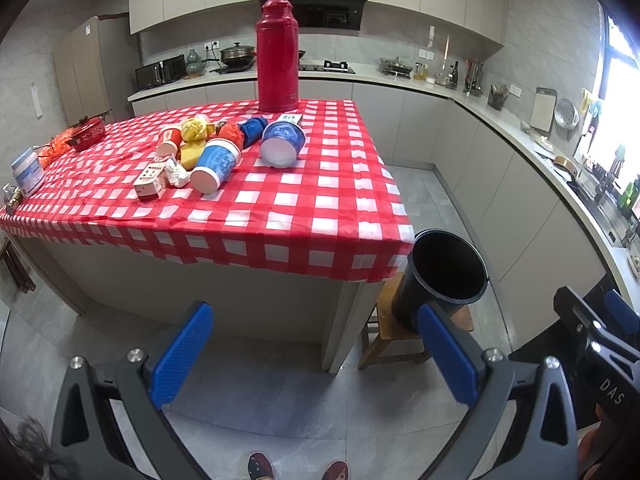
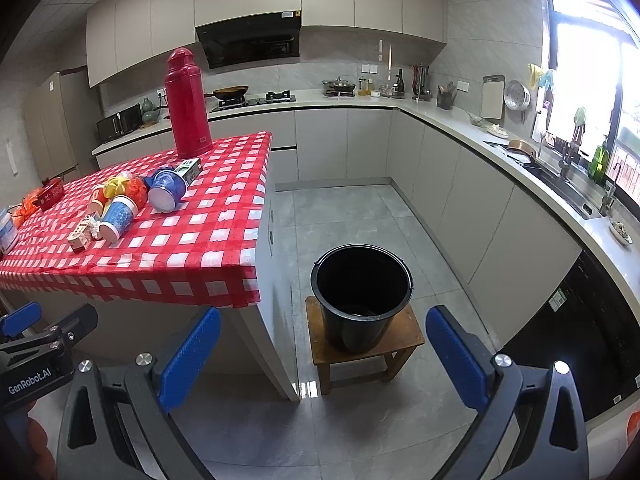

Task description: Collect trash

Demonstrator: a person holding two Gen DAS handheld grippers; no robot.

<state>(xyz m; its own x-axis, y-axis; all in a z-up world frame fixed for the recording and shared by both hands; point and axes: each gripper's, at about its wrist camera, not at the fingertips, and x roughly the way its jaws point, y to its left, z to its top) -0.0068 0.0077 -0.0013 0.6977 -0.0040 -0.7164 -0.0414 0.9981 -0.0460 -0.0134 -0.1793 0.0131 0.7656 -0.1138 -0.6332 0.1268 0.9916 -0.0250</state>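
Both grippers are hovering in front of the table (image 1: 280,216), held out over the tiled floor and well apart from the trash. The left gripper (image 1: 316,350) is pointing toward the table's near edge, its blue fingers (image 1: 180,354) spread wide and gripping nothing. The right gripper (image 2: 322,354) is aiming toward the black bucket (image 2: 362,296), its fingers likewise wide apart and empty.

The trash is lying in a loose cluster on the red checked cloth, toward the table's middle. One blue-and-white cup (image 1: 216,164) is lying on its side, its long axis running toward the camera and slightly left, white base facing forward. A second blue cup (image 1: 283,142) is tipped over just right of it, base also toward the camera. A small carton (image 1: 151,180) is lying left of the first cup, beside crumpled white paper (image 1: 177,172). A red thermos (image 1: 277,54) is standing upright behind them.

The bucket is standing upright on a wooden stool (image 2: 404,340) just beside the table's right corner, mouth open upward.
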